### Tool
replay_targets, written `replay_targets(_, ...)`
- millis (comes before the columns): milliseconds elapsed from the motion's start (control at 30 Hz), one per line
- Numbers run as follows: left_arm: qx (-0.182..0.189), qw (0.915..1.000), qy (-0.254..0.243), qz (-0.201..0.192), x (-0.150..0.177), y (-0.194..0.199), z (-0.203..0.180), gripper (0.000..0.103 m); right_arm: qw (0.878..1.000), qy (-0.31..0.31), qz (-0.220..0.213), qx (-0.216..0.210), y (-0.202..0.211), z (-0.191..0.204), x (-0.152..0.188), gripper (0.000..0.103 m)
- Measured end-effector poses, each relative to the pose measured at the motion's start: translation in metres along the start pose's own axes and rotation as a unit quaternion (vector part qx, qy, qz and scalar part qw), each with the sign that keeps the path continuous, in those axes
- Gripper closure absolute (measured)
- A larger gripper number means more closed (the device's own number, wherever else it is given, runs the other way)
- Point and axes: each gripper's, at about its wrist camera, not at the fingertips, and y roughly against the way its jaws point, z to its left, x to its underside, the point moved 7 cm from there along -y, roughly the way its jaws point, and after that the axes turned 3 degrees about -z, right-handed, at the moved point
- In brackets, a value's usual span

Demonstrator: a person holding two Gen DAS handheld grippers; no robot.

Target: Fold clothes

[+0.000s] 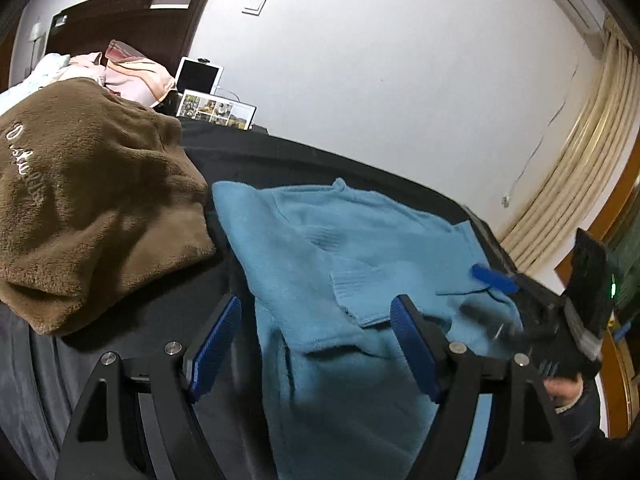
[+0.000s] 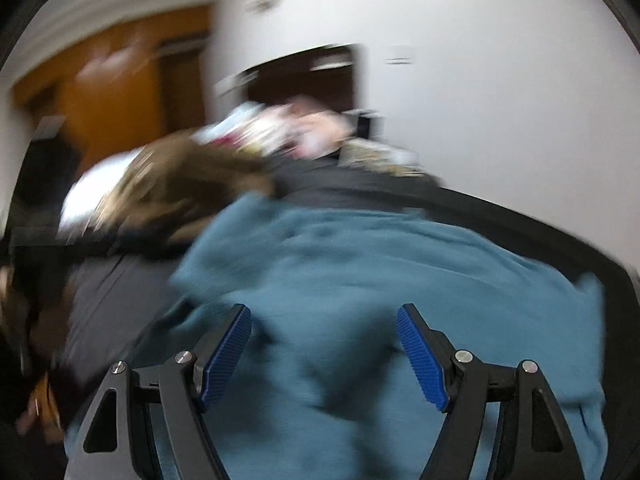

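Sweater: a blue sweater [image 1: 352, 240] lies spread and rumpled on a dark-covered bed [image 1: 280, 152], reaching toward its right edge.
Left tongs: the left gripper [image 1: 316, 316] hovers over the sweater's left side, jaws wide, nothing between them.
Right tongs: the right gripper [image 2: 324, 324] hangs over the sweater's middle, jaws wide, empty; this view is heavily blurred.
Neighbour: a brown blanket [image 1: 92, 208] heaps just beside the sweater.
Cut off: the sweater's near hem runs behind the gripper frames.
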Motion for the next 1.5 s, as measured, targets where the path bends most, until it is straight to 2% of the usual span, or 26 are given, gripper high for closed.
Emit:
replay_targets(133,0.002,1.0,0.0,0.008,0.007,-0.002,0.006,0.022,0.996,0.074,0.052,0.023,-0.037,0.018,0.011,0.026)
replay_targets(200,0.002,0.9999,0.005,0.011,0.01,-0.002,0.011,0.022,0.993,0.075,0.074,0.052,-0.052,0.01,0.014,0.026)
replay_targets(267,0.003,0.9998,0.01,0.014,0.011,-0.006,0.014,0.022,0.993,0.057,0.084,0.058,-0.061,0.001,0.012,0.027)
replay_targets(300,0.003,0.9998,0.013,0.016,0.011,-0.008,0.016,0.022,0.993,0.048,0.088,0.059,-0.065,-0.003,0.01,0.034)
replay_targets(333,0.004,0.9997,0.015,0.017,0.011,-0.01,0.017,0.022,0.993,0.042,0.09,0.062,-0.067,-0.006,0.007,0.048)
replay_targets(367,0.003,0.9997,0.015,0.019,0.012,-0.011,0.017,0.022,0.993,0.036,0.091,0.065,-0.07,-0.008,0.004,0.055)
replay_targets(400,-0.001,0.9997,0.011,0.022,0.013,-0.013,0.017,0.022,0.993,0.029,0.09,0.068,-0.071,-0.01,0.002,0.067)
replay_targets(433,-0.006,0.9996,0.007,0.025,0.013,-0.016,0.016,0.022,0.993,0.023,0.09,0.07,-0.073,-0.013,0.0,0.073)
replay_targets(533,-0.018,0.9992,-0.006,0.034,0.016,-0.023,0.014,0.022,0.994,-0.018,0.059,0.085,-0.056,-0.032,-0.011,0.088)
replay_targets(633,-0.019,0.999,-0.008,0.04,0.017,-0.029,0.014,0.022,0.992,-0.069,0.016,0.104,-0.028,-0.059,-0.024,0.091)
replay_targets(767,-0.018,0.9987,-0.014,0.046,0.015,-0.039,0.007,0.022,0.97,-0.175,-0.066,0.153,0.028,-0.124,-0.029,0.091)
replay_targets(833,-0.02,0.9983,-0.022,0.05,0.013,-0.045,0.002,0.022,0.961,-0.204,-0.081,0.167,0.04,-0.147,-0.02,0.091)
replay_targets(1033,-0.081,0.9904,-0.083,0.075,0.019,-0.071,-0.013,0.022,0.951,-0.253,-0.03,0.177,0.015,-0.182,0.031,0.091)
replay_targets(1167,-0.121,0.9848,-0.089,0.088,0.022,-0.082,-0.002,0.022,0.941,-0.28,-0.012,0.187,0.008,-0.198,0.053,0.091)
replay_targets(1267,-0.165,0.9792,-0.079,0.088,0.019,-0.085,0.016,0.022,0.937,-0.306,0.003,0.171,0.008,-0.206,0.066,0.09)
replay_targets(1367,-0.165,0.9806,-0.055,0.091,0.018,-0.087,0.03,0.022,0.926,-0.323,0.01,0.194,0.018,-0.216,0.075,0.075)
replay_targets(1400,-0.166,0.9804,-0.053,0.091,0.017,-0.087,0.031,0.021,0.922,-0.328,0.01,0.205,0.023,-0.221,0.079,0.061)
replay_targets(1433,-0.169,0.9799,-0.052,0.091,0.017,-0.086,0.032,0.02,0.917,-0.337,0.004,0.212,0.029,-0.225,0.083,0.038)
replay_targets(1500,-0.175,0.9789,-0.052,0.091,0.015,-0.086,0.034,0.02,0.91,-0.346,-0.011,0.227,0.042,-0.23,0.085,0.028)
